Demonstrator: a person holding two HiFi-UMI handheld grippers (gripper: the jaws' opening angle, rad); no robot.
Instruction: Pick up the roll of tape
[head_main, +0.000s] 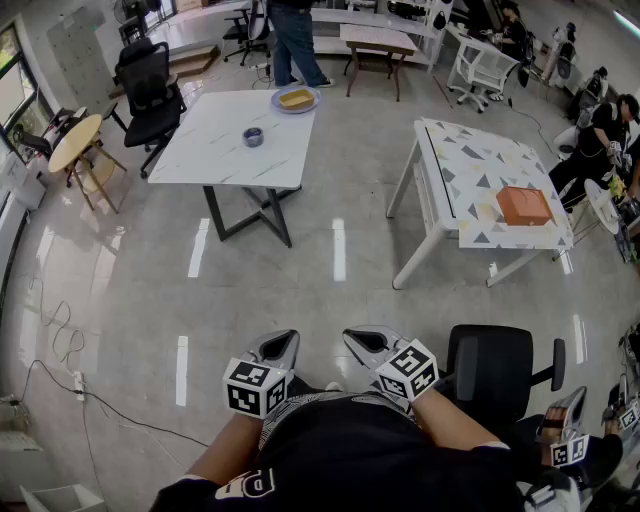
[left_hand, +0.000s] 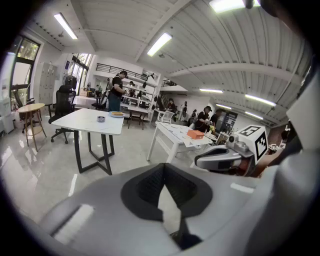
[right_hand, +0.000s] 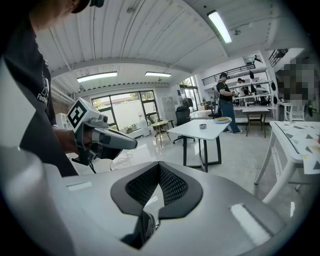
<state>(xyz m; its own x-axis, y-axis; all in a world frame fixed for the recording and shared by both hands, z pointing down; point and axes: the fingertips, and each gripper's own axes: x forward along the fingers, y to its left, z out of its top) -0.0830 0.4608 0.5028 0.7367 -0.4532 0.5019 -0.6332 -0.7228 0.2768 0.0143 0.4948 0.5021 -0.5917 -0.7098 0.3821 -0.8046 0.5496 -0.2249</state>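
Note:
The roll of tape (head_main: 253, 136) is a small grey ring lying flat on the white marble table (head_main: 225, 150), far ahead on the left. The left gripper view shows the roll of tape (left_hand: 101, 119) small in the distance, as does the right gripper view (right_hand: 202, 126). Both grippers are held close to the person's body, well short of that table. My left gripper (head_main: 285, 338) (left_hand: 162, 167) is shut with nothing in it. My right gripper (head_main: 358, 338) (right_hand: 159, 167) is shut and empty too, side by side with the left.
A plate (head_main: 295, 99) with something yellow sits at the marble table's far edge, and a person (head_main: 295, 40) stands behind it. A patterned table (head_main: 470, 160) with an orange box (head_main: 523, 205) stands to the right. A black office chair (head_main: 497, 372) is close on the right. Cables (head_main: 60, 345) trail along the floor on the left.

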